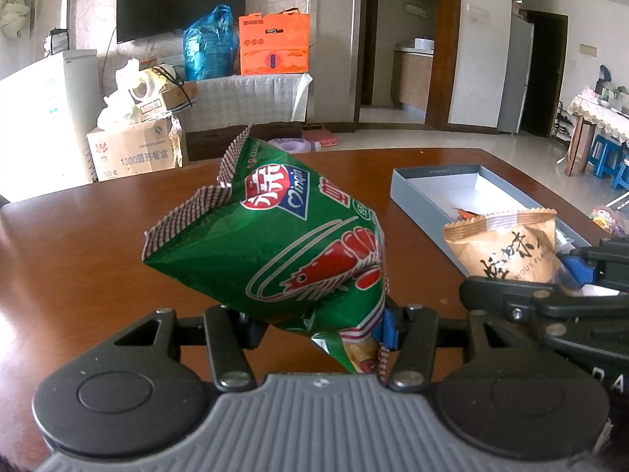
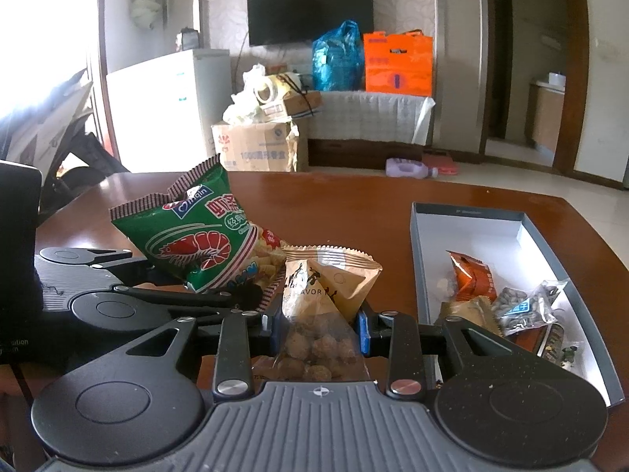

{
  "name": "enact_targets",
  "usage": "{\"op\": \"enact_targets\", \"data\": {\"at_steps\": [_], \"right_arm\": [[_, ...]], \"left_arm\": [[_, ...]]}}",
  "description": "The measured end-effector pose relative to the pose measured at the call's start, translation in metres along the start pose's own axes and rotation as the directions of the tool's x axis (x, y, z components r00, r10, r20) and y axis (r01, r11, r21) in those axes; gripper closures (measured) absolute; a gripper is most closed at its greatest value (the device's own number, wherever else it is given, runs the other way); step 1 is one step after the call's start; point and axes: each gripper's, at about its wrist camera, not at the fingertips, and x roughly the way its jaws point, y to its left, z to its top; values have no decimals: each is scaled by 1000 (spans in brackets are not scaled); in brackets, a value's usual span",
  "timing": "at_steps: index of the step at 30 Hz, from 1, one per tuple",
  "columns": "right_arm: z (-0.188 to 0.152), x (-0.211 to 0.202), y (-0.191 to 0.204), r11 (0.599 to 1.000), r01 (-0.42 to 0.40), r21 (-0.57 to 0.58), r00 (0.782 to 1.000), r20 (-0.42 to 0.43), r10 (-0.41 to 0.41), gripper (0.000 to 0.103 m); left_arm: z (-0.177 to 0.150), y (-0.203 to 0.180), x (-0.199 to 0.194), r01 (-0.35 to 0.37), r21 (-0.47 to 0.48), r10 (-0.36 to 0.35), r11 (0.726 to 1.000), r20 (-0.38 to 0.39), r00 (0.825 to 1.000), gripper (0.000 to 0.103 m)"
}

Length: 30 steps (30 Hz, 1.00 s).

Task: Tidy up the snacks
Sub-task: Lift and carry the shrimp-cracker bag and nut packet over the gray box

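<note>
My left gripper [image 1: 320, 328] is shut on a green shrimp-cracker bag [image 1: 283, 251], held above the brown table [image 1: 98, 236]; the same green bag [image 2: 196, 244] shows at the left of the right wrist view. My right gripper [image 2: 320, 332] is shut on a tan snack bag [image 2: 326, 287] with round brown pieces in its clear lower part. That tan bag [image 1: 507, 247] appears at the right of the left wrist view, in front of the grey box [image 1: 424, 196]. The grey box [image 2: 471, 214] lies open on the table to the right and holds several small snack packets [image 2: 515, 306].
A black device [image 2: 17, 236] stands at the table's left edge. Beyond the table are a cardboard carton [image 1: 133, 153], a white fridge [image 1: 43, 118], a covered cabinet with a blue bag [image 1: 210, 45] and an orange box [image 1: 275, 43], and a purple bottle [image 2: 409, 168] on the floor.
</note>
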Motion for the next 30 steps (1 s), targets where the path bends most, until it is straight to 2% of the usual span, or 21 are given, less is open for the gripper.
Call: {"op": "enact_targets", "data": {"at_steps": [30], "right_arm": [[-3, -24, -19, 998, 49, 40, 999, 22, -50, 68]], "left_arm": [[11, -30, 6, 42, 27, -42, 999, 4, 999, 51]]}}
